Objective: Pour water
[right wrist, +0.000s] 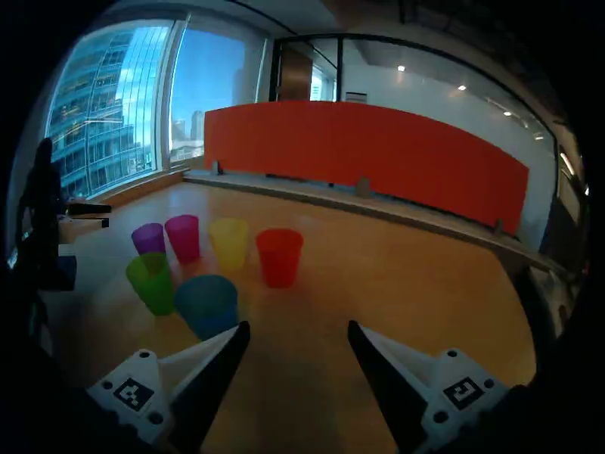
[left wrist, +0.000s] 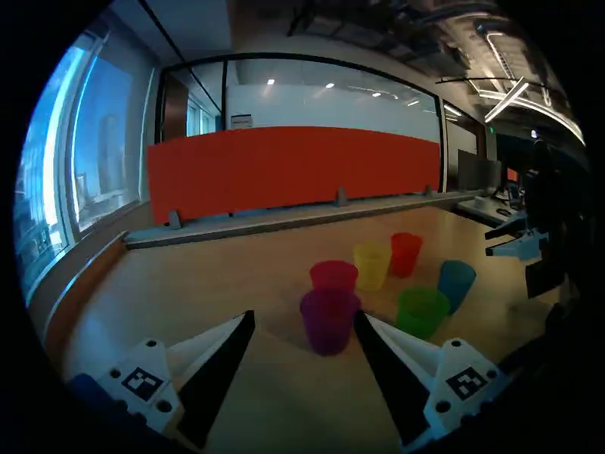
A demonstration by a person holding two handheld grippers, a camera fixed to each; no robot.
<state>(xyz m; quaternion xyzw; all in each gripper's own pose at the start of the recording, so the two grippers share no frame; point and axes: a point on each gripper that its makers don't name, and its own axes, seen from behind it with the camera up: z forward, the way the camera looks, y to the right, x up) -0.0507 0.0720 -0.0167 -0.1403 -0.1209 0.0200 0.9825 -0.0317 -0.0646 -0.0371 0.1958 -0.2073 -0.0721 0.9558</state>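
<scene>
1. Left gripper: jaws spread wide, gripping nothing.
2. Purple cup stands upright on the wooden surface, straight ahead of the left gripper in the gap between its jaw tips; no contact visible.
3. Pink cup is just behind the purple cup in the left gripper view; can't tell if they touch.
4. Green cup is just beside the purple cup, and blue cup is on the green one's far side from it.
5. Yellow cup is next past the pink one from the purple cup, and red cup is farthest from it in that row.
6. Right gripper: jaws spread, holding nothing, well apart from the purple cup, nearer the blue cup.
7. All six cups are upright in one loose cluster; can't tell if any holds water.
8. Orange partition stands well beyond the purple cup, at the surface's far edge.
</scene>
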